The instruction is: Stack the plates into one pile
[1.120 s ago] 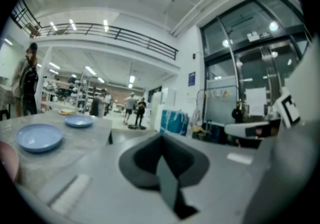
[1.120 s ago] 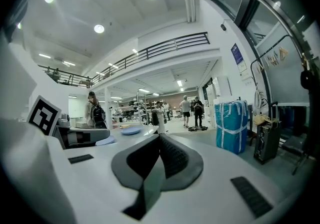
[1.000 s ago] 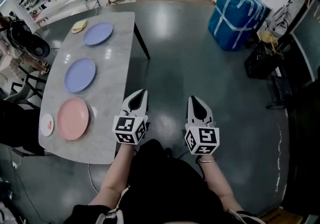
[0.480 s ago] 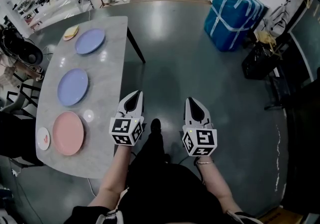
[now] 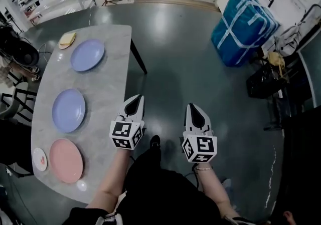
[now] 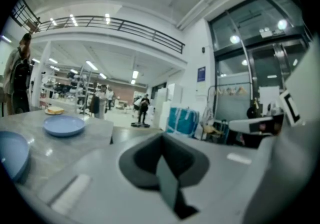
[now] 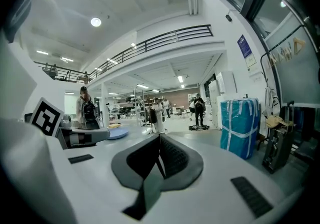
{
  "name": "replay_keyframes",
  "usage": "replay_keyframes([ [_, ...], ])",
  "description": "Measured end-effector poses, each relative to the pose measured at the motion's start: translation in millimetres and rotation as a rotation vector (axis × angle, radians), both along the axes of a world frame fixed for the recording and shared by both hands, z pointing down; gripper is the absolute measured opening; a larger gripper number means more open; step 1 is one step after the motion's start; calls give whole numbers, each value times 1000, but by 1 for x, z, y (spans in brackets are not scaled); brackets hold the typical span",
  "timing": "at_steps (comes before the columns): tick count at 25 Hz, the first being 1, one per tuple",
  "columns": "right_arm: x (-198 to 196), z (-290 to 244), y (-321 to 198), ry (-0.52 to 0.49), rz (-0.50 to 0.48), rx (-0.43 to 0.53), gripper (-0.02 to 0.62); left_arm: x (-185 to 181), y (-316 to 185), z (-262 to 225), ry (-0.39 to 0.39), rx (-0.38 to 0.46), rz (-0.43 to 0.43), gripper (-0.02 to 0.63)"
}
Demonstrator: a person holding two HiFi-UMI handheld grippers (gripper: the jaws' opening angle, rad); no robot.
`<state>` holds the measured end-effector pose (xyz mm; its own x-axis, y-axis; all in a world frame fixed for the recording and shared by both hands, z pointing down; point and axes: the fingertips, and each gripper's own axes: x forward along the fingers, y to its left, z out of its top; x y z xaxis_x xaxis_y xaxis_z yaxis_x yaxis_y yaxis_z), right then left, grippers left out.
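**Three plates lie apart on the table; both grippers shut, holding nothing**

The pink plate (image 5: 66,160) lies at the near end of the grey marble table (image 5: 108,88). The nearer blue plate (image 5: 68,110) sits past it at mid-table, and the farther blue plate (image 5: 88,54) lies toward the far end. The three form a spaced row, none touching another and none stacked. A small white dish (image 5: 39,159) rests just left of the pink plate, and a small yellow dish (image 5: 66,40) lies near the farther blue plate, at the table's far corner.

All the plates are to the left of both grippers. The left gripper (image 5: 134,102) hangs over the floor just off the table's right-hand edge, about level with the nearer blue plate but apart from it. Its jaws are pressed together with nothing between them. The right gripper (image 5: 194,109) is farther right, well clear of the table over the grey floor (image 5: 190,68). Its jaws are likewise closed and empty. Both point away from the person, roughly along the table's length.

A large blue bag (image 5: 245,26) stands on the floor at the far right.
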<state>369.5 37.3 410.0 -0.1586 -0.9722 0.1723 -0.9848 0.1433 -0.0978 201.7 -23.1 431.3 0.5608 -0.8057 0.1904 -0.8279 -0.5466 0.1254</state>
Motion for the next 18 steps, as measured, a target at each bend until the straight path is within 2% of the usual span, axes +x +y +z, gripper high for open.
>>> replay_keyframes([
  [8,-41,0,-104,2,-85,-17,6,-34,-88,-1,8,-6,-61,6],
  [13,-67,4,-143,-1,-168,-31,6,-62,-113,-1,20,-11,-139,6],
  [18,-111,4,-174,-1,-293,-31,6,-103,-125,0,22,-15,-249,6],
])
